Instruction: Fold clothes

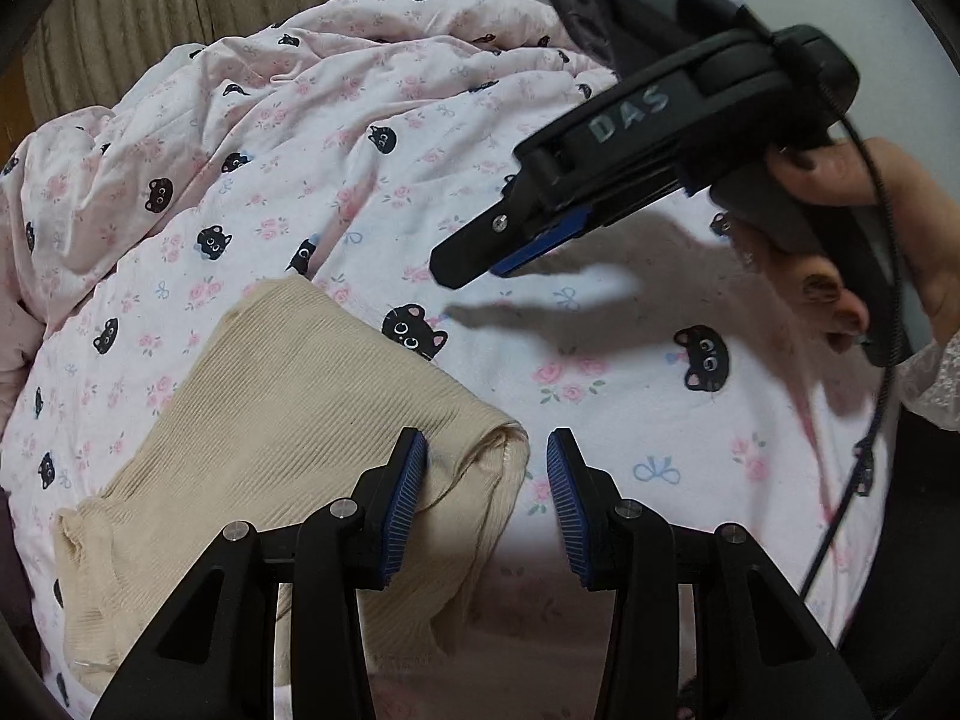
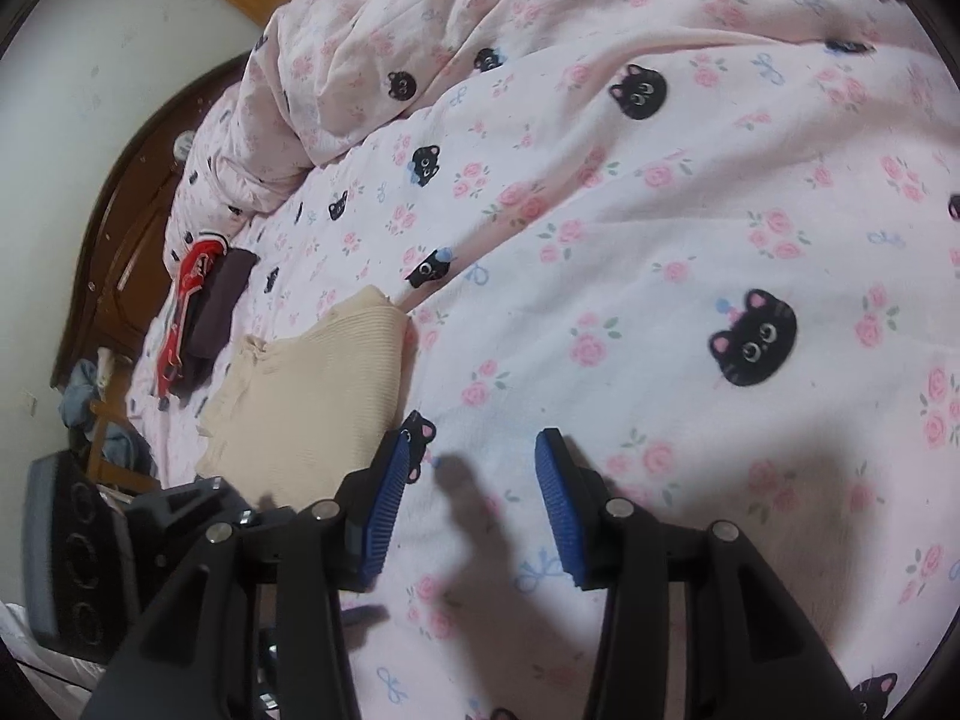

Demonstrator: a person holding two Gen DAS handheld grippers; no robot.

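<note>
**user1:** Sweater check: the cream ribbed one is folded into a rough rectangle, lying flat on the pink cat-print duvet. Its rounded folded corner sits between the blue pads of the left gripper, nearest the left-hand pad. Jaws are spread wide and nothing's pinched. Can't tell if that pad actually touches the fabric or just hangs above it.

**user2:** What about the other side?

**user1:** Right gripper is also wide open, holding nothing, over bare duvet just beside the sweater's near edge. From the left camera it looks like it's up in the air, well clear of the bedding, with its shadow under it and the person's hand around the handle.

**user2:** Room to move?

**user1:** Plenty to the right of the sweater, a big flat stretch of duvet. Behind it the duvet bunches into a rumpled ridge. On the far side of the sweater there's a dark folded garment next to a red one, near the bed's edge by the dark wooden headboard, apart from the sweater. Curtains hang behind the bed.
</note>
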